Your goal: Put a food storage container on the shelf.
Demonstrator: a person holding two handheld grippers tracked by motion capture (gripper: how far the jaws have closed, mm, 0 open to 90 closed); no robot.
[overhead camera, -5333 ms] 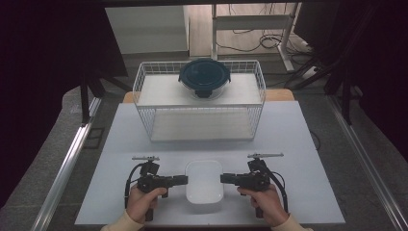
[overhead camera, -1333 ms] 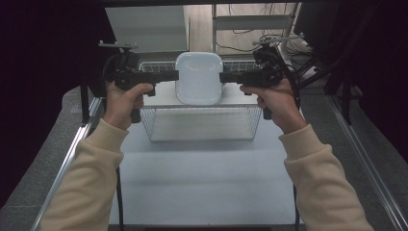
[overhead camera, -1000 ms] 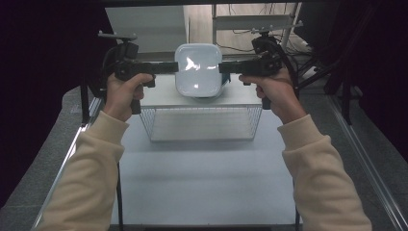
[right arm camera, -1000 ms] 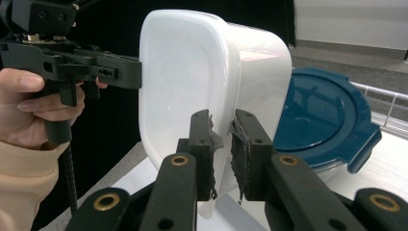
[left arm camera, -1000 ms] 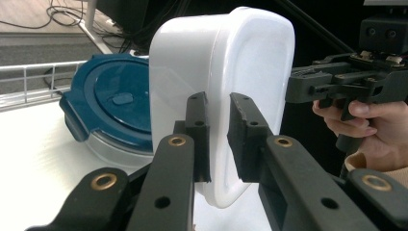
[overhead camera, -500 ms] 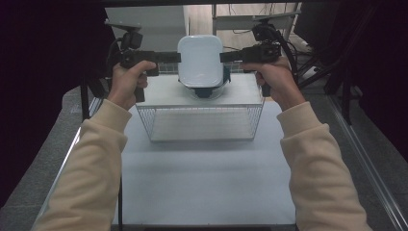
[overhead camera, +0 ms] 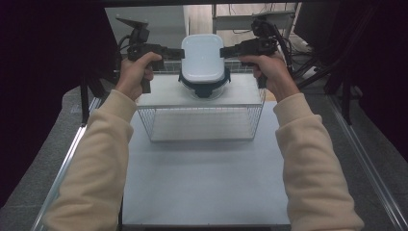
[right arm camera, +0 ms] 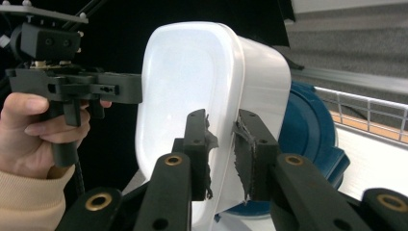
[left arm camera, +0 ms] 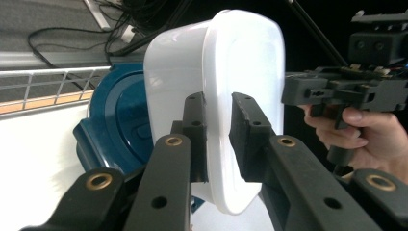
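Fingers (left arm camera: 195,139) hiding white tub (left arm camera: 240,72) rim

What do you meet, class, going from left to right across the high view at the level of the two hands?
Left hand → black left gripper → white rounded plastic container → black right gripper → right hand.

White table (overhead camera: 202,187), grey floor (overhead camera: 57,139), dark surroundings
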